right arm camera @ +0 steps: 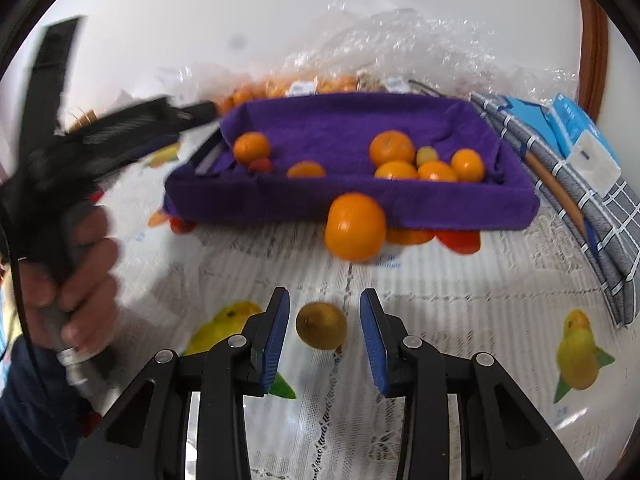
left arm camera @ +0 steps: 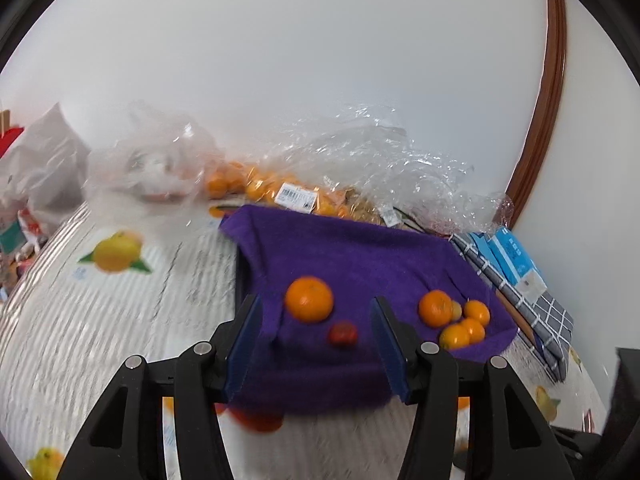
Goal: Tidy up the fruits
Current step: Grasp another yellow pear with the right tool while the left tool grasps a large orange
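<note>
A tray lined with a purple towel (left arm camera: 360, 256) holds a large orange (left arm camera: 309, 299), a small red fruit (left arm camera: 343, 333) and a cluster of oranges (left arm camera: 452, 316) at its right end. My left gripper (left arm camera: 316, 304) hovers open over the tray's near left part, with nothing between its pads. In the right wrist view the tray (right arm camera: 348, 120) lies ahead, with a big orange (right arm camera: 355, 227) on the tablecloth against its front wall. A small brownish-green fruit (right arm camera: 321, 325) lies on the cloth between the fingers of my right gripper (right arm camera: 324, 294); gaps show on both sides, so it is open.
Clear plastic bags of oranges (left arm camera: 256, 184) lie behind the tray, by the wall. Blue boxes (left arm camera: 516, 256) on a checked cloth (left arm camera: 552, 320) sit to its right. Red fruits (right arm camera: 458, 240) lie at the tray's front edge. A hand (right arm camera: 80, 264) holds the left gripper at the left.
</note>
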A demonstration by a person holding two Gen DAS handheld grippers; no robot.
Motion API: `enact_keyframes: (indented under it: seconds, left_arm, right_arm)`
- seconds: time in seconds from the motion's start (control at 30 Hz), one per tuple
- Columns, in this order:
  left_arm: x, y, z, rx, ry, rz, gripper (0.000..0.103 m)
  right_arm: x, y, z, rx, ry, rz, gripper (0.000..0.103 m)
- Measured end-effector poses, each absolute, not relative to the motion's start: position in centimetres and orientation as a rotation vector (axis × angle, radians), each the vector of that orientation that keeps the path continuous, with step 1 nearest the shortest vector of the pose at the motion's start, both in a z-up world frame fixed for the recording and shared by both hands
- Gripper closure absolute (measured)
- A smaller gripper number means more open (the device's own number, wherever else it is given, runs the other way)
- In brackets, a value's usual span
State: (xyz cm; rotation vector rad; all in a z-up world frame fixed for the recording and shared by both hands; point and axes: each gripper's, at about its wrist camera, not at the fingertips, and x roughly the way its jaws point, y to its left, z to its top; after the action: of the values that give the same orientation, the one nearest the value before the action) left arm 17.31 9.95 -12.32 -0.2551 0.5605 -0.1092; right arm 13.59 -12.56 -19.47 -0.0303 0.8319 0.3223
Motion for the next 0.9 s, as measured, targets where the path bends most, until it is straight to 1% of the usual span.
enact_keyframes:
  seconds: [0.07,0.1,0.23,0.4,0.6,0.77,0.9]
  left_arm:
    - [17.0,10.1,-13.1,-0.256,0.597,-0.105,0.049]
    - [17.0,10.1,-13.3,-0.259,0.608,-0.108,0.049]
    - [17.1,8.7,-13.7,-0.21,0.622,-0.13,0.049]
    - [16.5,6.6,-13.8,-0.149,0.626,-0.209,0.049]
    - [16.5,4.3,-14.5,-0.182,0.731,-0.413,0.049]
    - [16.4,1.2,-14.8,-0.206,0.787,-0.483,0.049]
    - [17.3,-1.6,-15.3,-0.134,0.822,-0.434,0.049]
  right_arm:
    - [13.5,-12.2,-20.3,-0.046,0.852,0.31,0.07]
    - [13.3,-12.0,-20.2,-0.067,0.834,0.297,0.075]
    - [12.5,-12.3,-19.8,-0.105,0.792,0.27,0.075]
    - [12.6,-16.4,-18.8,-0.127,0.721,0.14,0.075]
    - [13.5,-21.4,-18.3,-0.181,0.669,0.014,0.075]
    - [14.4,-23.8,-18.4,-0.109,0.683,0.014,0.075]
    - [14.2,-25.1,-18.3,-0.035,0.678,0.039,0.075]
